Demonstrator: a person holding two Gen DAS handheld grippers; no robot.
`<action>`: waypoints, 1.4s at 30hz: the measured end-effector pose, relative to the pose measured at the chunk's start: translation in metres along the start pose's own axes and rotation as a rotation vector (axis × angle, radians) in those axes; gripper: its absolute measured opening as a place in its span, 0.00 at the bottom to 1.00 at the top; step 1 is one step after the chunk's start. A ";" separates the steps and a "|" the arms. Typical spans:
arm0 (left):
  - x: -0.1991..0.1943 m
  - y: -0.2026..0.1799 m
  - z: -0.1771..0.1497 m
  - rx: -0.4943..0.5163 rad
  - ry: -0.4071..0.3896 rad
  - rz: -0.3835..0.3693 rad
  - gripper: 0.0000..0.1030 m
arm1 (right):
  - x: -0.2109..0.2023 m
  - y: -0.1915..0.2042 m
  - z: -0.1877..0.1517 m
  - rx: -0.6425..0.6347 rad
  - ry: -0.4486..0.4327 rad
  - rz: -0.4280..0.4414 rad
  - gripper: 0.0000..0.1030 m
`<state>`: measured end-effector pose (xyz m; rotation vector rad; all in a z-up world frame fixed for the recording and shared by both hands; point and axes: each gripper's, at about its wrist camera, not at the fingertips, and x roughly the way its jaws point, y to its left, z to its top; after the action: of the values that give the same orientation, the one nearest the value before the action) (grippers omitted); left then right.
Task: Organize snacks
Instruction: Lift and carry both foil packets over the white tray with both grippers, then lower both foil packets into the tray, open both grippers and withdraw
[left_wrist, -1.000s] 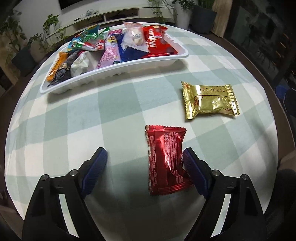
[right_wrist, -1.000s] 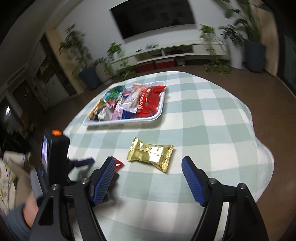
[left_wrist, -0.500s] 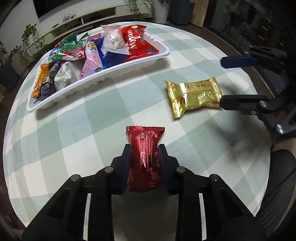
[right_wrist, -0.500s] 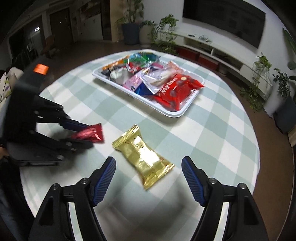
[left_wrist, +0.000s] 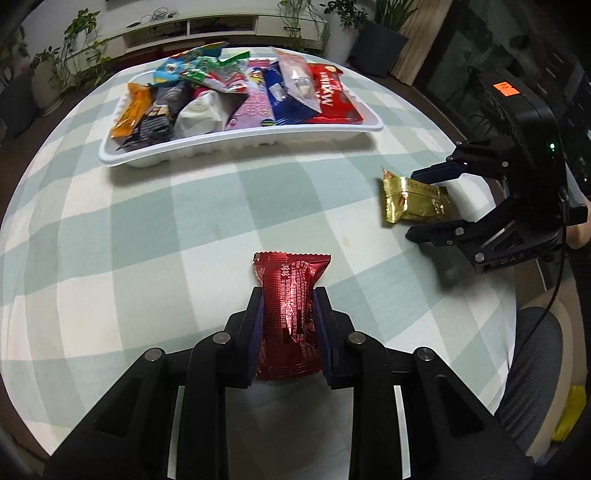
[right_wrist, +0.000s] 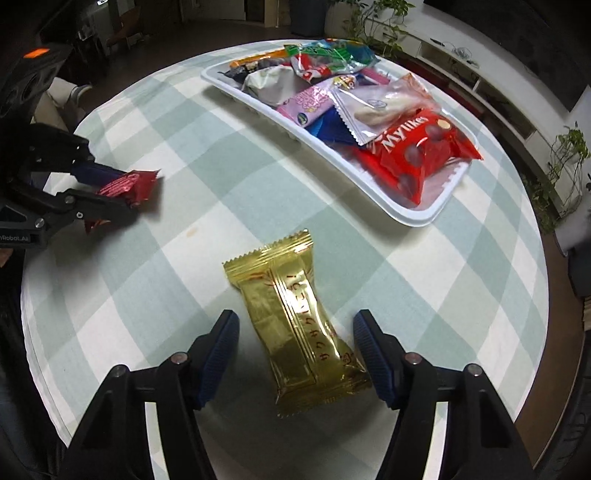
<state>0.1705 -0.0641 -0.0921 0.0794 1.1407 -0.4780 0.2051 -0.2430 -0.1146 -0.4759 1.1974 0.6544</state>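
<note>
My left gripper is shut on a red foil snack packet and holds it just above the checked tablecloth; it also shows in the right wrist view. A gold foil snack packet lies flat on the cloth between the fingers of my open right gripper, which do not touch it. In the left wrist view the gold packet sits between the right gripper's fingers. A white tray full of several snack packets stands at the far side.
The round table has a green and white checked cloth. A red Mylikes bag fills the tray's near end in the right wrist view. A grey chair stands at the table's right edge. Potted plants and a low TV shelf lie beyond.
My left gripper closed on the red packet and lifted it slightly. My right gripper moved in around the gold packet, still open.
</note>
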 end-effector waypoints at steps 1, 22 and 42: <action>-0.002 0.003 -0.002 -0.007 -0.005 -0.004 0.23 | 0.000 -0.001 0.001 0.010 0.004 0.003 0.64; -0.051 0.033 0.026 -0.097 -0.163 -0.082 0.23 | -0.061 0.007 0.009 0.489 -0.295 0.139 0.32; -0.026 0.101 0.178 -0.068 -0.287 0.037 0.23 | -0.035 -0.076 0.143 0.722 -0.342 0.056 0.32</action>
<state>0.3546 -0.0189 -0.0117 -0.0267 0.8718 -0.4033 0.3486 -0.2118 -0.0383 0.2695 1.0341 0.2945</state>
